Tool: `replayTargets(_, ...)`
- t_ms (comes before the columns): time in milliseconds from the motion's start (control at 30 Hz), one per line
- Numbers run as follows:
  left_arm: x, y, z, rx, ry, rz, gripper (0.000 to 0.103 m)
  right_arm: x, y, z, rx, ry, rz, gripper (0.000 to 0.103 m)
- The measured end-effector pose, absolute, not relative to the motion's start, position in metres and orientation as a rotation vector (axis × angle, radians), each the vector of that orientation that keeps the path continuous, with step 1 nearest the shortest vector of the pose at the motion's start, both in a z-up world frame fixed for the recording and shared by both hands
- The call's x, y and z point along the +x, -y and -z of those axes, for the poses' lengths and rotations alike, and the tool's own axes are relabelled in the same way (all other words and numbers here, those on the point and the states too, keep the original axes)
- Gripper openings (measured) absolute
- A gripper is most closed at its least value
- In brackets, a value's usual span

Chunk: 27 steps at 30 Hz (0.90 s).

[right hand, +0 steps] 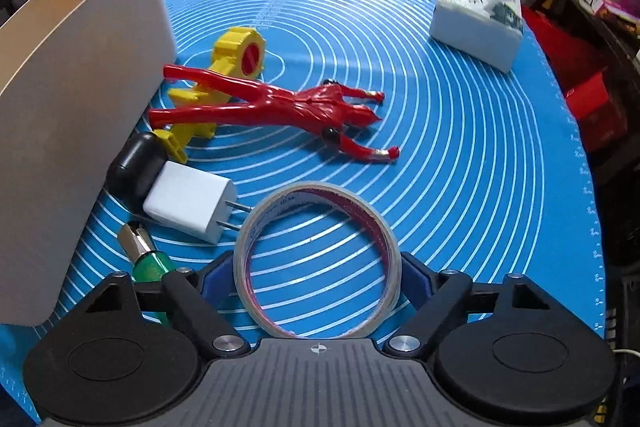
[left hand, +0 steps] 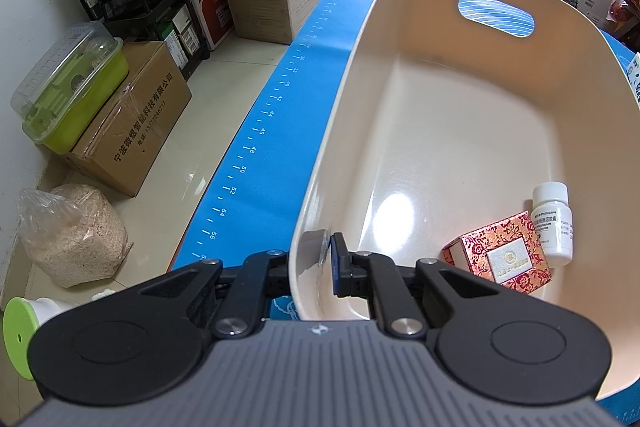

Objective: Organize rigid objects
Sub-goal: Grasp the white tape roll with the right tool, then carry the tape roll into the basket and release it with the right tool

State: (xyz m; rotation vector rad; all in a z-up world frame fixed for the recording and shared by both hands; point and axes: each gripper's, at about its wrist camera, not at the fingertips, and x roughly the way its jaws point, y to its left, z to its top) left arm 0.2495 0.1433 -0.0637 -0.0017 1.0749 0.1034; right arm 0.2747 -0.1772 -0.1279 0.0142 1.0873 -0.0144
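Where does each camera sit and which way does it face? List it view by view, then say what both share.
Left wrist: rides the left tongs, looking into the cream bin, pinching its wall; patterned red box and white bottle inside.
Right wrist: rides the right tongs, looking across the blue mat; they grip a tape roll; red figure beyond.
Shared: the bin and mat.
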Motion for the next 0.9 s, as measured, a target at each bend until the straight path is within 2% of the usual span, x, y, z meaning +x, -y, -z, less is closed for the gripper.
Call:
replayTargets(233,0.25,-0.144,0.063,-0.003,-1.076,-0.103,0.014,0.272,0.18,0.111,0.014,-1.046,0.045,0.084)
replayTargets(600,0.251,-0.145,0.063,-0.005,-1.077,-0.102,0.013,0.254,0.168,0.035,0.097,-0.772,0.074,0.084)
replayTargets(900,0.252,-0.143,0.064,-0.003,-1.078,-0.101,0.013,0.257,0.125,-0.007,0.155,-0.625,-0.033,0.084)
